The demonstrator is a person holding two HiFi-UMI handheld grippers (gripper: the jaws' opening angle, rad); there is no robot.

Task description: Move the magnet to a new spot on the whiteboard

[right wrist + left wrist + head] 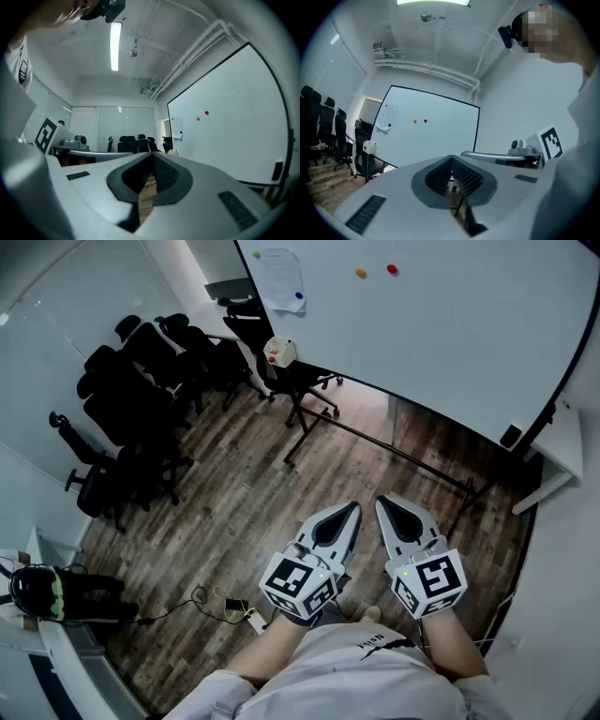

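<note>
A wheeled whiteboard [450,343] is seen across a wooden floor [244,512], with black office chairs [141,381] clustered off its left end. The left hand-held gripper [354,508] and right hand-held gripper [382,503] are held side by side close to the person's body, each with jaws closed together and nothing gripped. A paper sheet [279,279] is pinned at the board's upper left corner. The orange magnet [361,273] and red magnet [392,269] are stuck side by side in the board's upper half, right of the sheet.
</note>
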